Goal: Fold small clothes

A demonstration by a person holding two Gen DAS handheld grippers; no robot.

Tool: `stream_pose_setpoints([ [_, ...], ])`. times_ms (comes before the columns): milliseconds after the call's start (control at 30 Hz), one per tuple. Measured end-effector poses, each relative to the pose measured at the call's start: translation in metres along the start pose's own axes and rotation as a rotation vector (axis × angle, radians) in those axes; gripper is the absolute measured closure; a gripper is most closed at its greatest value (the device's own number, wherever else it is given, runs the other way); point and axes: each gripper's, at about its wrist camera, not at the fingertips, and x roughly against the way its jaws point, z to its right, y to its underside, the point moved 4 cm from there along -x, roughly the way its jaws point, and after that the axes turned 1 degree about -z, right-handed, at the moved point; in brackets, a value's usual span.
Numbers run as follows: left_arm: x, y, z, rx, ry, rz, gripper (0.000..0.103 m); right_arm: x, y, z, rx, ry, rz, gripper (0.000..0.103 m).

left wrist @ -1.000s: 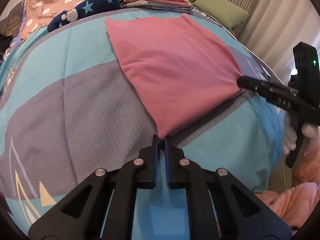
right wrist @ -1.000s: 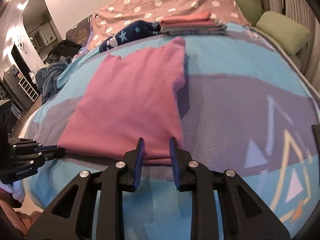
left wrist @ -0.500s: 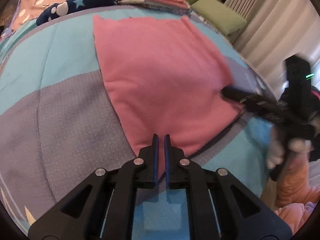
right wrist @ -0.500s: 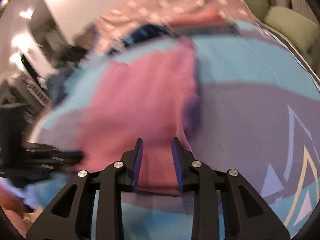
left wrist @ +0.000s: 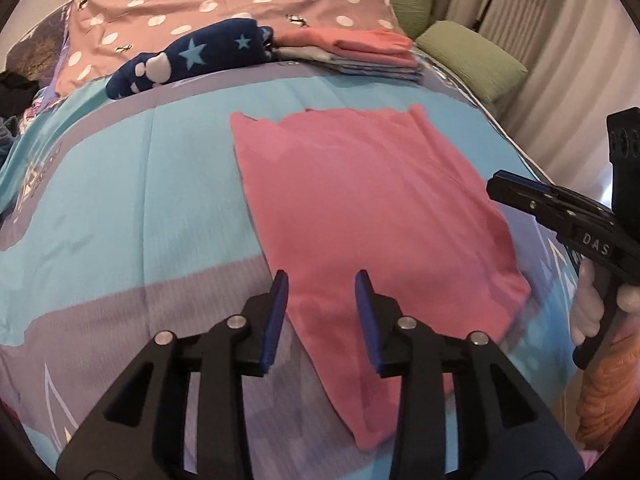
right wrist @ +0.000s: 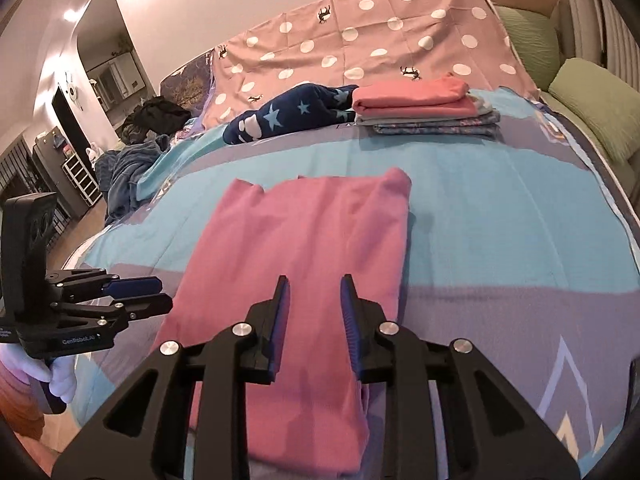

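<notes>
both grippers' fingers [left wrist: 280, 312] apart above pink garment [left wrist: 360, 208]

pink garment [left wrist: 360, 216] — folded, flat on bedspread [left wrist: 120, 200]

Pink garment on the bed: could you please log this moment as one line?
stage: between folds | pink garment: flat on bed | left gripper: open | right gripper: open

A plain pink cotton garment [right wrist: 304, 248] lay on a turquoise and grey-lilac bedspread with pale triangle outlines [right wrist: 500, 240]. Beyond the garment sat a navy fleece bundle with light-blue stars and white paw prints [right wrist: 288, 118], and beside it a folded stack, coral pink on top, grey and mottled purple beneath [right wrist: 420, 106]. Behind them spread a dusty-pink sheet with white polka dots [right wrist: 360, 48]. Right of the stack were olive-green pillows [right wrist: 592, 104].
</notes>
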Motion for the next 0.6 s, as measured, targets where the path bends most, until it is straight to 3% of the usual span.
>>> stream_pose_setpoints([
  [167, -0.02, -0.005, -0.008, 0.013, -0.02, -0.034, 0.06, -0.025, 0.0, 0.006, 0.025, 0.038, -0.062, 0.076],
  [233, -0.028, -0.005, -0.011, 0.014, -0.022, -0.044, 0.056, -0.041, 0.004, 0.019, 0.009, 0.115, -0.106, 0.076],
  [267, -0.032, -0.005, -0.012, 0.014, -0.023, -0.05, 0.053, -0.047, 0.006, 0.027, -0.009, 0.142, -0.122, 0.071],
  [367, -0.041, -0.004, -0.016, 0.013, -0.017, -0.06, 0.048, -0.049, 0.007, 0.047, -0.129, 0.067, -0.129, 0.064],
  [600, -0.038, -0.015, -0.025, 0.029, 0.061, -0.023, 0.044, -0.025, -0.013, 0.077, -0.218, -0.051, -0.068, 0.051],
])
